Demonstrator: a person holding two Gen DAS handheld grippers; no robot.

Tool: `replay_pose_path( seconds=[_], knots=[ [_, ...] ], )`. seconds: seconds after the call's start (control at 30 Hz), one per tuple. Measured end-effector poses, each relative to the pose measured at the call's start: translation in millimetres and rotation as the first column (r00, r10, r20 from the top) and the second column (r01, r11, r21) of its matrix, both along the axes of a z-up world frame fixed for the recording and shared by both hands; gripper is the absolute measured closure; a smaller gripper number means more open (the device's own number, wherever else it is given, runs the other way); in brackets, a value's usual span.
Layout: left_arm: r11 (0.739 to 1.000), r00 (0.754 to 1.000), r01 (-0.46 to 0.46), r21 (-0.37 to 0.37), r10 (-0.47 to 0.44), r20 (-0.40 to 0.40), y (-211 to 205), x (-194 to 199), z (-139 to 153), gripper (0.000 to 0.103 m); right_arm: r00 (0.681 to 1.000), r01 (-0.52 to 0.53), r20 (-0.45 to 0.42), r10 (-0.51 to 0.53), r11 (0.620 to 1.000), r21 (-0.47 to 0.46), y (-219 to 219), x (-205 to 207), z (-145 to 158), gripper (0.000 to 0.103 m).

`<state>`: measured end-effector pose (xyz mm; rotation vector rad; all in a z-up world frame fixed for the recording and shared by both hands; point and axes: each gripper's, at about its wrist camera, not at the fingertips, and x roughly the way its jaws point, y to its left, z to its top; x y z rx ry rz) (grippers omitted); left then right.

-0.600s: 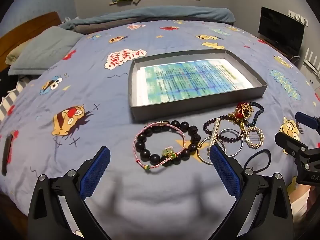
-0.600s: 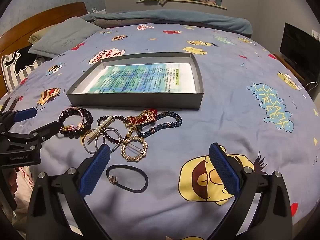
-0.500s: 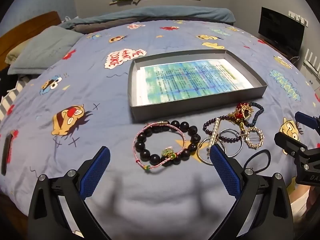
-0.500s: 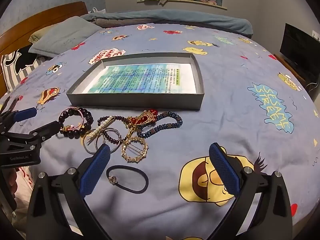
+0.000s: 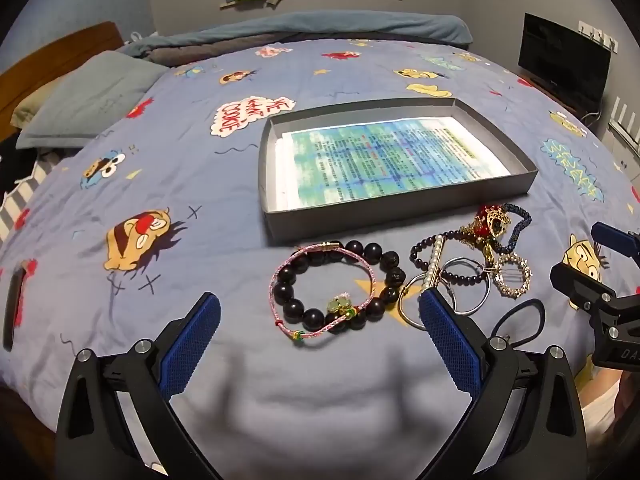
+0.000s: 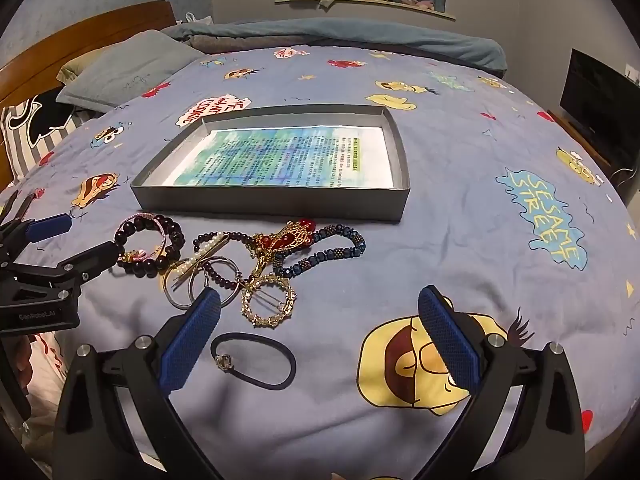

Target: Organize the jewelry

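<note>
A grey tray (image 5: 400, 212) lined with printed paper lies on the bed; it also shows in the right wrist view (image 6: 272, 204). In front of it lies jewelry: a dark bead bracelet (image 5: 376, 252) with a pink cord bracelet (image 5: 280, 276), silver rings (image 5: 476, 300), a pearl bar (image 5: 434, 260), a red and gold pendant (image 6: 292, 236), a blue bead bracelet (image 6: 340, 252), a gold circle brooch (image 6: 268, 304) and a black hair tie (image 6: 280, 360). My left gripper (image 5: 320, 344) is open just short of the bracelets. My right gripper (image 6: 320, 336) is open over the hair tie.
The bed has a blue cartoon-print cover (image 6: 480, 240). Pillows (image 5: 92, 100) and a wooden headboard lie at the left. A dark screen (image 5: 564, 60) stands at the right. A dark flat object (image 5: 12, 304) lies at the left edge.
</note>
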<state>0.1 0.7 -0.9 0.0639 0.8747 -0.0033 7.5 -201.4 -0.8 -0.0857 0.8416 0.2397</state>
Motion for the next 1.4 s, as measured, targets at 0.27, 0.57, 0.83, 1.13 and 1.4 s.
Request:
replay_pose_path(
  seconds=[0.27, 0.57, 0.83, 1.13, 1.4],
  knots=[
    [1.0, 1.0, -0.003, -0.002, 0.003, -0.006, 1.7, 4.0, -5.0, 0.004, 1.0, 0.005, -0.006, -0.005, 1.0, 0.003, -2.7, 2.0, -3.9, 0.005],
    [1.0, 1.0, -0.004, -0.004, 0.004, -0.005, 2.3, 4.8, -5.6, 0.004, 1.0, 0.008, -0.004, -0.008, 1.0, 0.0, -3.1, 2.1, -3.2, 0.005],
    [1.0, 1.0, -0.003, -0.004, 0.003, -0.006, 2.4, 4.3, -5.4, 0.004, 1.0, 0.008, -0.007, -0.008, 1.0, 0.0, -3.9, 1.9, -2.6, 0.005],
    [1.0, 1.0, -0.004, -0.003, 0.004, -0.005, 2.3, 3.9, -5.4, 0.004, 1.0, 0.008, -0.007, -0.008, 1.0, 0.0, -4.1, 1.9, -2.8, 0.005],
    [1.0, 1.0, -0.005, -0.006, 0.004, -0.009, 2.7, 3.5, -6.7, 0.004, 1.0, 0.011, -0.012, -0.011, 1.0, -0.002, -3.0, 1.6, -4.8, 0.005]
  ],
)
